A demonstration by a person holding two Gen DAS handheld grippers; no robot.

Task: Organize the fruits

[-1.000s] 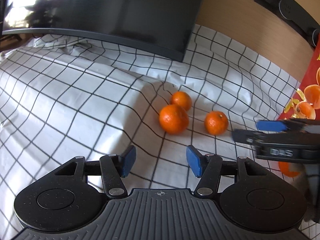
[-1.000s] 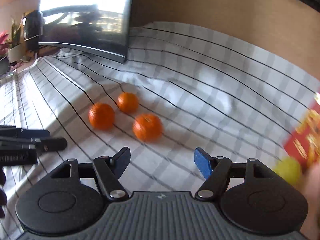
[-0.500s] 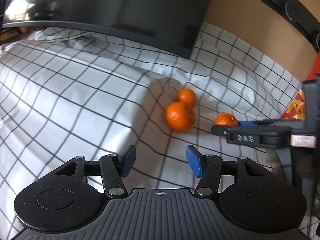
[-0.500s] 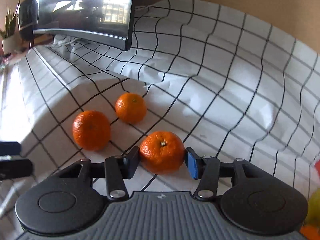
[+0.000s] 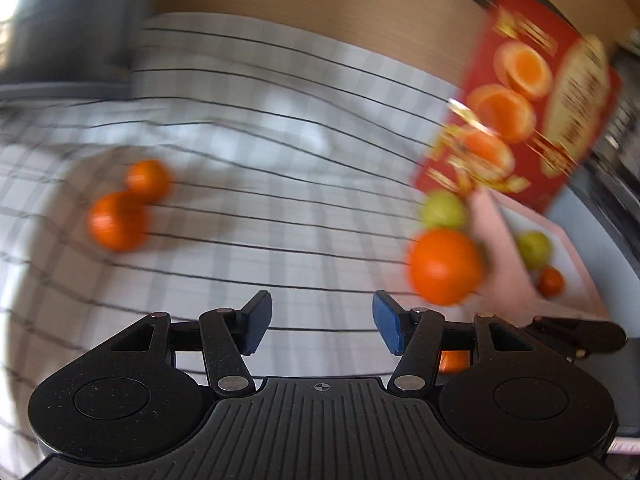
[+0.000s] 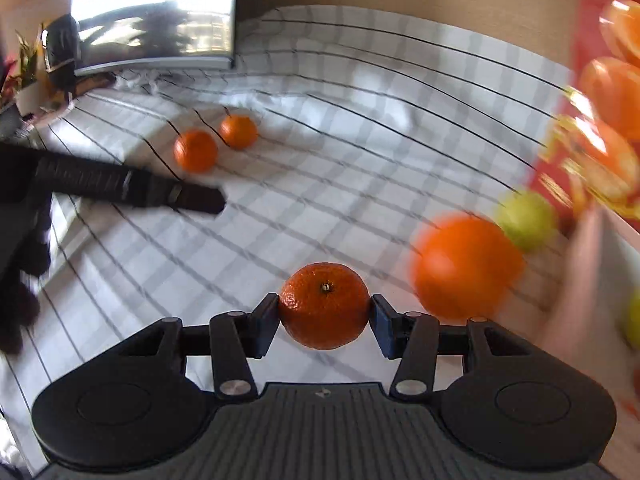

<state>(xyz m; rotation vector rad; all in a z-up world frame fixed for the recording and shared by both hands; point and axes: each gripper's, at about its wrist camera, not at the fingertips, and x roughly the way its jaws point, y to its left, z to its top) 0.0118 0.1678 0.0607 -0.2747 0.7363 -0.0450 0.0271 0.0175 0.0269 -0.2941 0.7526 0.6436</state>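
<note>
My right gripper (image 6: 324, 320) is shut on a tangerine (image 6: 324, 306), its pads pressing both sides, and holds it above the checked cloth (image 6: 320, 152). Two more tangerines (image 6: 196, 150) (image 6: 239, 131) lie together on the cloth at the far left. A large orange (image 6: 466, 266) and a green fruit (image 6: 526, 220) sit close to the right, both blurred. My left gripper (image 5: 322, 326) is open over bare cloth with nothing between its fingers. From there the two tangerines (image 5: 116, 222) (image 5: 147, 181) lie to the left and the large orange (image 5: 444, 266) to the right.
A pink tray (image 5: 504, 264) at the right holds a green fruit (image 5: 534, 249) and a small tangerine (image 5: 551, 282). A red box printed with oranges (image 5: 520, 92) stands behind it. A dark monitor (image 6: 152, 12) stands at the back left, with a wooden wall behind.
My right gripper closed on the nearest tangerine, took it off the cloth and swung right toward the tray. The left gripper also swung right, still open.
</note>
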